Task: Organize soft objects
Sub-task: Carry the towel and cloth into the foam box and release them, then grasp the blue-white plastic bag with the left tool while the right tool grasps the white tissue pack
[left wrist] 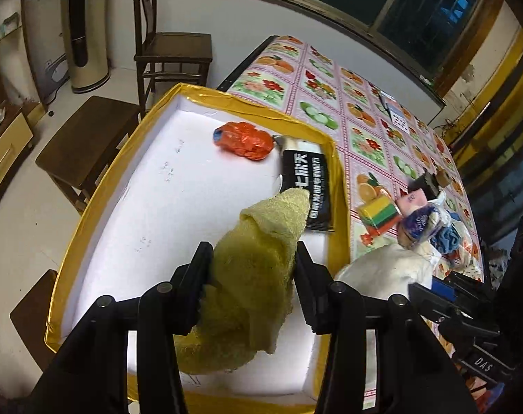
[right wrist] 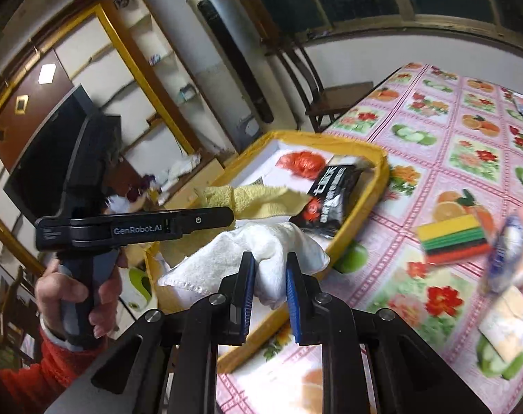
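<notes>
My left gripper (left wrist: 253,276) is clamped on the yellow towel (left wrist: 254,276), which hangs above the white floor of the tray (left wrist: 192,91); my right gripper (right wrist: 267,276) pinches a white cloth (right wrist: 261,252) over the tray's near rim. Already inside are an orange bag (left wrist: 244,139) at about 12 o'clock from my left fingers and a black pack (left wrist: 306,189) at 1 o'clock, lying along the right wall. The bare floor stretches toward 10 and 11 o'clock, so I judge the towel should go down there, lowered until its tail folds onto the floor before I let go, or it may drape over the pack. The white cloth should wait, then land beside it. Sponges (left wrist: 380,215) and packets sit on the table (left wrist: 365,127) at 3 o'clock, not yet sorted.
</notes>
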Available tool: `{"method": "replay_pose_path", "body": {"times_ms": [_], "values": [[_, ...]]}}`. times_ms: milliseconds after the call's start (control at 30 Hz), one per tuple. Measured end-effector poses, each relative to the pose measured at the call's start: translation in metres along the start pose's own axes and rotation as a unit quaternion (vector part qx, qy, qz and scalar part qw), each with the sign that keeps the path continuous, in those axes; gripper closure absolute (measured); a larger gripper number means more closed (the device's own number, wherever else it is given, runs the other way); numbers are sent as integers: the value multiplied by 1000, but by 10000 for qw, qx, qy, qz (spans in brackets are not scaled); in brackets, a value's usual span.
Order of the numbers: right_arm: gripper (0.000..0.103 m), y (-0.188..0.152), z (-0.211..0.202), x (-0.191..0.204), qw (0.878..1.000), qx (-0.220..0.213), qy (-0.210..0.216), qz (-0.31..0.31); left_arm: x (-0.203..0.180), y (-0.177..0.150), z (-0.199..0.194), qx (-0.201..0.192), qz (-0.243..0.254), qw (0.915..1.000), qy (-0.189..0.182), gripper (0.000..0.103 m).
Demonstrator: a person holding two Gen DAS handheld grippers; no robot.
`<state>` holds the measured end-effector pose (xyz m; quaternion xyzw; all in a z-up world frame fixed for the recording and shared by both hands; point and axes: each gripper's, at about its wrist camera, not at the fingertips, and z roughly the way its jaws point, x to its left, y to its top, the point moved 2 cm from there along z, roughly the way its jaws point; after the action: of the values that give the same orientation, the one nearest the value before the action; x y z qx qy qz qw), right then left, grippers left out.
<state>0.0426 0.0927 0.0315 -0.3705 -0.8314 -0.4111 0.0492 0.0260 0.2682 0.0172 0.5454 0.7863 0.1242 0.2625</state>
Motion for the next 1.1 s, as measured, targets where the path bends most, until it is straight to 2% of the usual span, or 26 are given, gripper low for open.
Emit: {"method": "replay_pose_path", "body": {"times_ms": [100, 133, 200, 233, 333, 467, 567, 633, 800, 933, 1100], "values": [[81, -2, 35, 6, 9994, 336, -78, -52, 16, -4, 13, 66, -246, 9996, 117, 58], [81, -4, 44, 9, 9990, 412, -127, -80, 21, -5, 17, 89, -341, 9993, 85, 55], [70, -8, 55, 9, 9982, 579, -122, -58, 30, -6, 19, 109, -510, 9986, 16, 41], [67, -9, 58, 8, 9979, 638, -95, -13, 33, -7, 20, 102, -571, 9983, 33, 26], [64, -13, 48, 7, 9982, 592, -111, 10, 35, -7, 16, 21, -570, 9982, 171, 23], [52, -14, 5, -3, 9996, 164, -198, 63, 33, -8, 7, -29, -620, 9980, 85, 23], [50, -21, -39, -26, 9986, -261, -214, 412, 17, -9, -1, -133, -413, 9990, 125, 21], [49, -32, -72, -48, 9956, -563, -367, 660, 4, -12, -4, -119, -267, 9996, 15, 21], [39, -63, -147, -105, 9791, -1173, -1104, 1240, -44, -15, -6, -85, 173, 9994, -294, 21], [39, -91, -187, -148, 9624, -1485, -1210, 1923, -91, -19, 6, 97, 588, 9971, -466, 21], [39, -119, -205, -178, 9497, -1629, -1267, 2354, -147, -23, 30, 357, 932, 9932, -594, 21]]}}
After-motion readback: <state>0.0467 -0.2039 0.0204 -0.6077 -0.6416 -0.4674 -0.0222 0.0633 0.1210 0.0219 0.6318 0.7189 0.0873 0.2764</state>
